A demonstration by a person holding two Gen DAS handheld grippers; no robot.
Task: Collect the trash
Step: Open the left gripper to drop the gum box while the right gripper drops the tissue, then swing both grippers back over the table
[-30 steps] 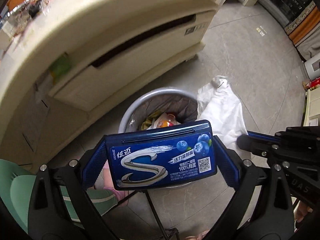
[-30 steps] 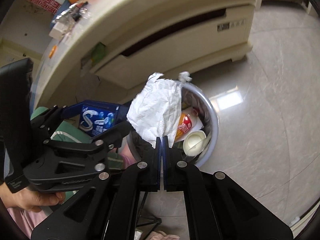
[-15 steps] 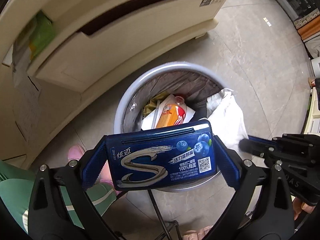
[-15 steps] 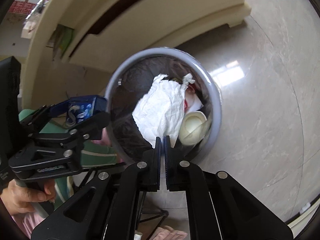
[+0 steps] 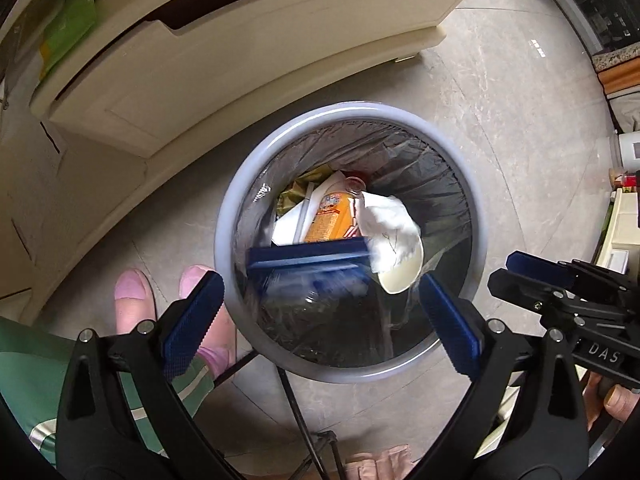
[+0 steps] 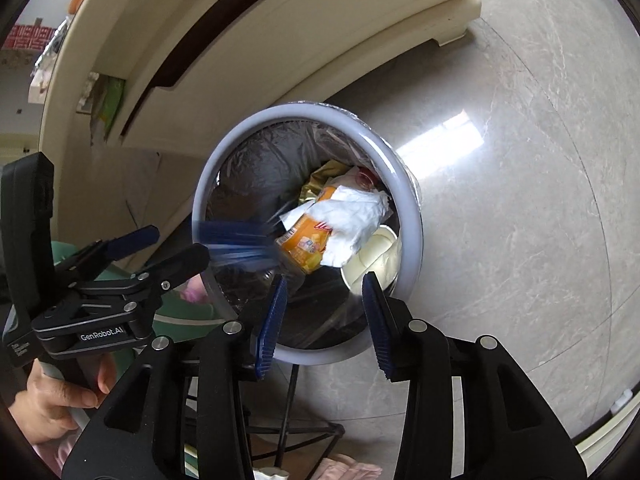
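A grey round trash bin [image 5: 236, 208] with a dark liner stands on the floor below both grippers; it also shows in the right wrist view [image 6: 412, 216]. My left gripper [image 5: 320, 320] is open above the bin's near rim. The blue gum box [image 5: 308, 254] is blurred, free of the jaws, inside the bin's mouth; in the right wrist view the box [image 6: 236, 240] is a blue streak. My right gripper [image 6: 326, 320] is open over the bin. The crumpled white tissue [image 6: 356, 216] lies on the trash inside, beside an orange bottle [image 6: 304, 244] and a white cup [image 5: 400, 268].
A cream cabinet [image 5: 224, 40] curves behind the bin. The person's pink slippers [image 5: 132, 300] stand left of the bin. A black stand's legs [image 5: 304, 412] run under the bin. The right gripper's body [image 5: 568, 296] is at the right edge of the left wrist view.
Both grippers opened over the bin. The left let go of the blue gum box, now dropping in; the right let go of the white tissue, now lying on the trash.
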